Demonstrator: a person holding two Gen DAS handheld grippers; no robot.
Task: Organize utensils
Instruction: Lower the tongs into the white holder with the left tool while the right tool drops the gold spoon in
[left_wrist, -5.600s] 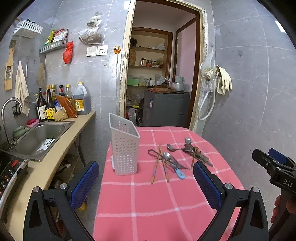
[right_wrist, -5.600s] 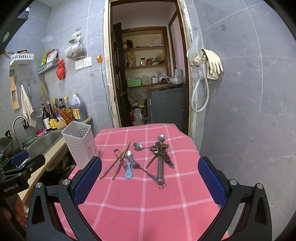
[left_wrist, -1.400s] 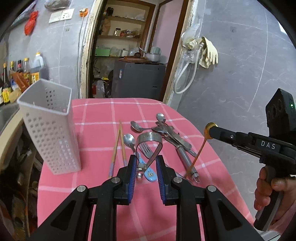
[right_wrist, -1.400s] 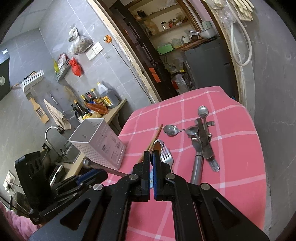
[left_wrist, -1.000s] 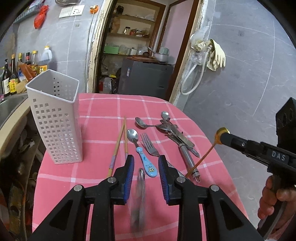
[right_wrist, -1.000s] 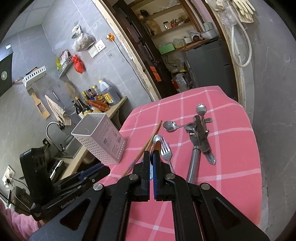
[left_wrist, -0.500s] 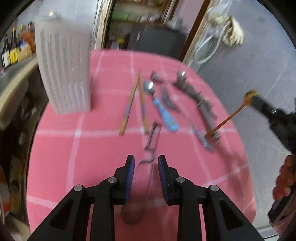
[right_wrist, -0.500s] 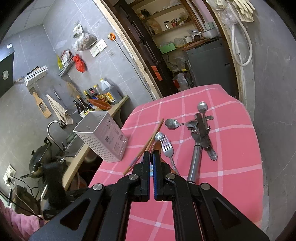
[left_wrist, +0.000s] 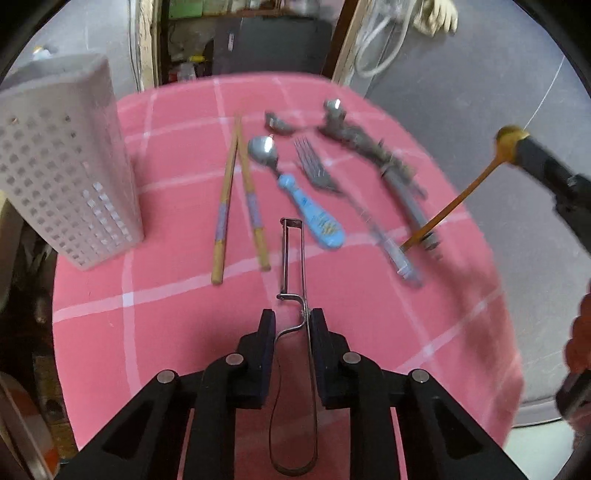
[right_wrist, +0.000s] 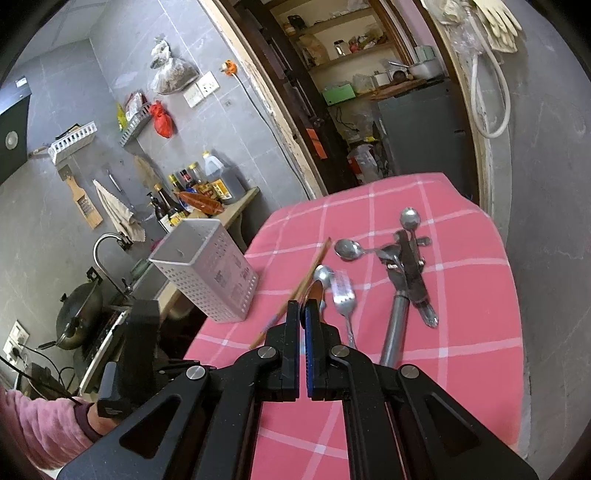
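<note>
My left gripper (left_wrist: 290, 320) is shut on a wire-handled metal peeler (left_wrist: 293, 258), blade pointing forward above the pink checked tablecloth (left_wrist: 166, 314). The white perforated utensil holder (left_wrist: 62, 173) stands at the left; it also shows in the right wrist view (right_wrist: 207, 269). My right gripper (right_wrist: 303, 308) is shut on a thin golden-brown spoon (left_wrist: 461, 195), held over the table's right side. Two chopsticks (left_wrist: 236, 199), a blue-handled spoon (left_wrist: 299, 192), a fork (left_wrist: 314, 166) and several metal utensils (right_wrist: 406, 273) lie on the cloth.
A counter with a sink (right_wrist: 110, 258), bottles (right_wrist: 192, 192) and a wok (right_wrist: 77, 310) runs left of the table. An open doorway (right_wrist: 369, 110) with shelves and a grey cabinet lies beyond. A grey tiled wall is on the right.
My left gripper picked the peeler off the cloth and tipped downward, with the peeler now pointing forward over the table. My right gripper stayed shut on the golden spoon, nearly still.
</note>
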